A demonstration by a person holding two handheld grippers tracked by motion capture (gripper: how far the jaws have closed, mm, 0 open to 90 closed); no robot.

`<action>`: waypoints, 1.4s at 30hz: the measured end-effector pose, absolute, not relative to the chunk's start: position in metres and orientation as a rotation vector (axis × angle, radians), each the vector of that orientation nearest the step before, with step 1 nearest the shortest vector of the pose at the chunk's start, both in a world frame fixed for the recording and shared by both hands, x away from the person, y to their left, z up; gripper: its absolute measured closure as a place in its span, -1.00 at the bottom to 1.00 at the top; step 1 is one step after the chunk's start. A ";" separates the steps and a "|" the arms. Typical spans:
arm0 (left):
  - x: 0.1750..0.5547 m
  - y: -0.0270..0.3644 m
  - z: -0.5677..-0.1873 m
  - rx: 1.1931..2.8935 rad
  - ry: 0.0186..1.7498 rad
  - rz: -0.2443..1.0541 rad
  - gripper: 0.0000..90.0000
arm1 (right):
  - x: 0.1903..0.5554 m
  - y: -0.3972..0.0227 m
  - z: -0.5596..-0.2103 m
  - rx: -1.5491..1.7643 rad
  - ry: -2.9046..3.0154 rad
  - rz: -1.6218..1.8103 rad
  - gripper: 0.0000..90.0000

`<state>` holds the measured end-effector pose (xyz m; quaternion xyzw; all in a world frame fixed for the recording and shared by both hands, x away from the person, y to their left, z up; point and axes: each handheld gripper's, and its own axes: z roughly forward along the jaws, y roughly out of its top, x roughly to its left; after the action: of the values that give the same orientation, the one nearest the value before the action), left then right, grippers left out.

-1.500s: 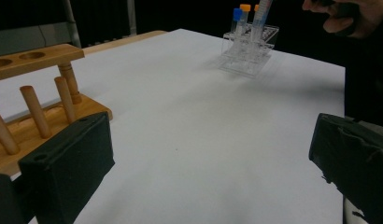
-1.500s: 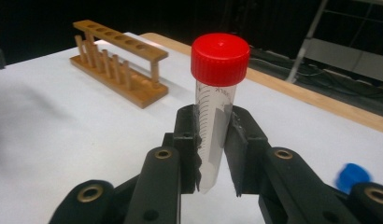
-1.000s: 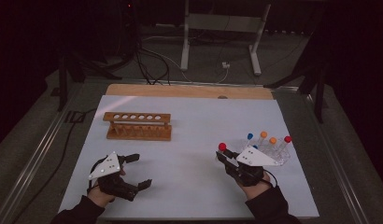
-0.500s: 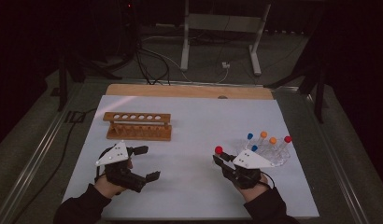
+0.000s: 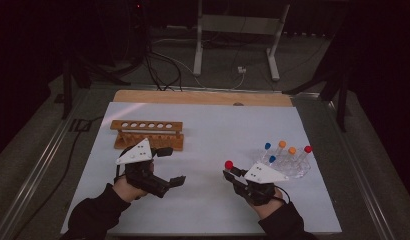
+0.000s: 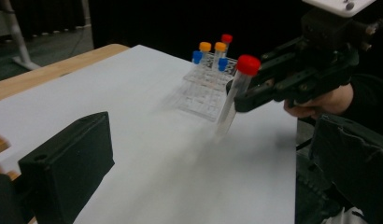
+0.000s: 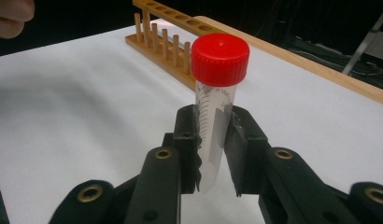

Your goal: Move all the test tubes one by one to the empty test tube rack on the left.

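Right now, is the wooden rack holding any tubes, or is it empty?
Empty: the wooden rack shows six open holes in the high view, nothing standing in them.

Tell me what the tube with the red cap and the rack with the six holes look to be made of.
The tube looks like clear plastic: see-through wall, printed scale marks; its red cap is matte and ribbed, probably plastic. The rack looks like unpainted wood: tan-brown, matte, with dowel posts.

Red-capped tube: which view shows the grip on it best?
The right gripper view: the red-capped tube stands upright, clamped in the right gripper. The left gripper view shows it side-on, blurred; the high view shows little beyond its cap.
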<state>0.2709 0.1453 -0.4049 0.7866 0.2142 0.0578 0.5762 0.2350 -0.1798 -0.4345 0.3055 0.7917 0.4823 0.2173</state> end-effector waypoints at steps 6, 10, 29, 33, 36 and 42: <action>0.276 0.123 -0.401 1.859 0.445 0.091 -0.98 | 0.233 -0.174 -0.435 0.820 2.222 1.345 0.66; 0.277 0.113 -0.402 1.850 0.418 0.068 -0.94 | 0.232 -0.172 -0.435 0.808 2.233 1.349 0.66; 0.277 0.069 -0.403 1.908 0.311 0.083 -0.22 | 0.227 -0.162 -0.434 0.749 2.276 1.372 0.66; 0.277 0.064 -0.404 1.923 0.292 0.089 -0.02 | 0.227 -0.162 -0.434 0.752 2.279 1.374 0.66; 0.277 0.060 -0.405 1.927 0.284 0.100 0.12 | 0.227 -0.162 -0.434 0.750 2.281 1.372 0.66; 0.277 0.055 -0.404 1.931 0.262 0.102 0.40 | 0.227 -0.162 -0.433 0.755 2.283 1.374 0.66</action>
<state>0.2766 0.0554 -0.4035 0.8195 0.1112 0.0434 0.5606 0.2274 -0.1624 -0.4335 0.2678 0.8101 0.4876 0.1851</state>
